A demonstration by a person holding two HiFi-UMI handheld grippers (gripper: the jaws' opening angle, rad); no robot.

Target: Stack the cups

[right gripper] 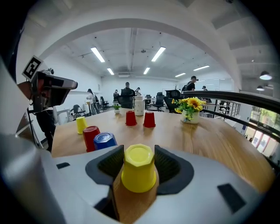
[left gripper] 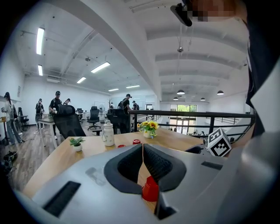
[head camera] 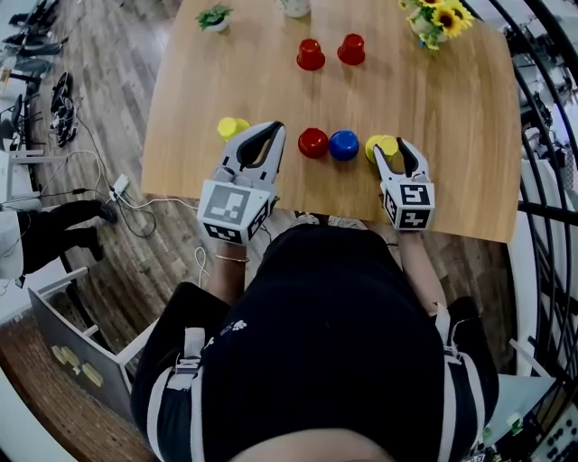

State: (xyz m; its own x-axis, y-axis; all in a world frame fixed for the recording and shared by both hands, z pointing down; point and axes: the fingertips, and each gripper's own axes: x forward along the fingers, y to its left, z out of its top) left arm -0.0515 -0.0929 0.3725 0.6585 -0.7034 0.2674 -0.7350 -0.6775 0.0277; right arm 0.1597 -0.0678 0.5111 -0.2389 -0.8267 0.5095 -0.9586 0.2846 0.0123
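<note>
Upside-down cups stand in a row near the table's front: a yellow cup (head camera: pixel 232 127), a red cup (head camera: pixel 312 143), a blue cup (head camera: pixel 343 145) and a second yellow cup (head camera: pixel 383 143). Two more red cups (head camera: pixel 310 55) (head camera: pixel 351 50) stand farther back. My right gripper (head camera: pixel 392 147) is shut on the second yellow cup (right gripper: pixel 138 168), its pads against the cup's sides. I cannot tell whether that cup is off the wood. My left gripper (head camera: pixel 273 129) is shut and empty between the first yellow cup and the red cup (left gripper: pixel 150 189).
A small potted plant (head camera: pixel 214 16), a white bottle (head camera: pixel 294 7) and a vase of sunflowers (head camera: pixel 436 18) stand along the table's far edge. A black railing (head camera: pixel 542 135) runs past the right side. The wooden table's near edge (head camera: pixel 316 217) lies just under both grippers.
</note>
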